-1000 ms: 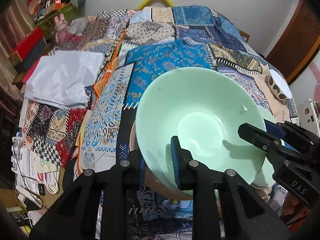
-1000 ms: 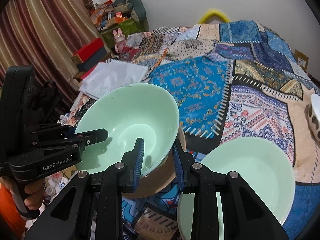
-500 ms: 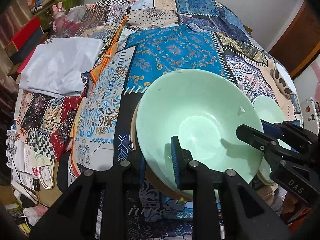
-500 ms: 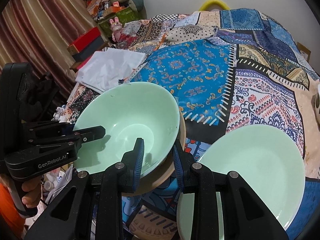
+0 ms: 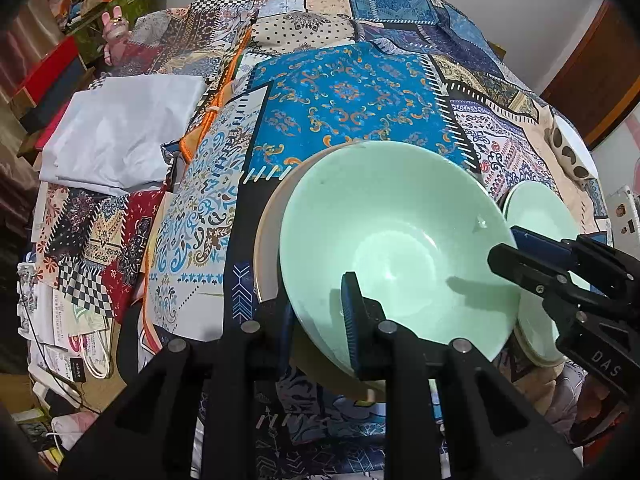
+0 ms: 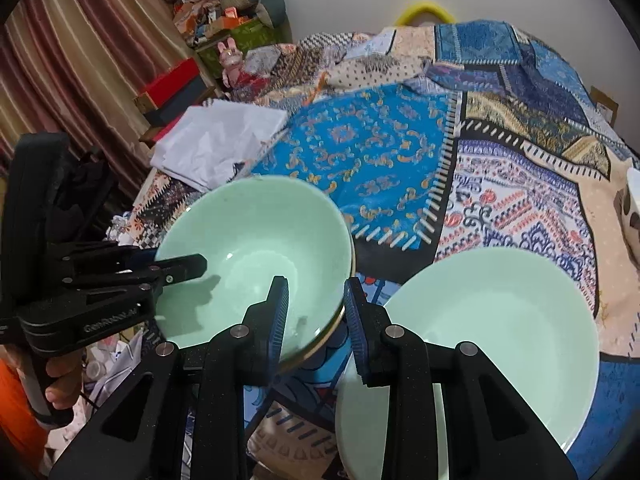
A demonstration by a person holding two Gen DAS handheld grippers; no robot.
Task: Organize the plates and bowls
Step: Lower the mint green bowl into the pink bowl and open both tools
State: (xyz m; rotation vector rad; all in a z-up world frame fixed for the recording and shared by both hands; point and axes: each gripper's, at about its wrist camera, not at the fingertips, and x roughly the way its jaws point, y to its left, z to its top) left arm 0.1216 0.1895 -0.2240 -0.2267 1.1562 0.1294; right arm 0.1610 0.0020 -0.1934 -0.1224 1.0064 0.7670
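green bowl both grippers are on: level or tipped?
Tipped. The green bowl leans over the tan plate beneath it, its rim high on one side and low toward the green plate.

Two black hand-held grippers with blue finger pads

The left gripper (image 5: 318, 316) and right gripper (image 6: 316, 312) are matte black plastic, each with ribbed blue pads (image 6: 280, 312) and round silver screws (image 6: 240, 331) at the joints. White lettering (image 6: 110, 320) marks one body; an orange sleeve (image 6: 16, 412) shows at eight o'clock.
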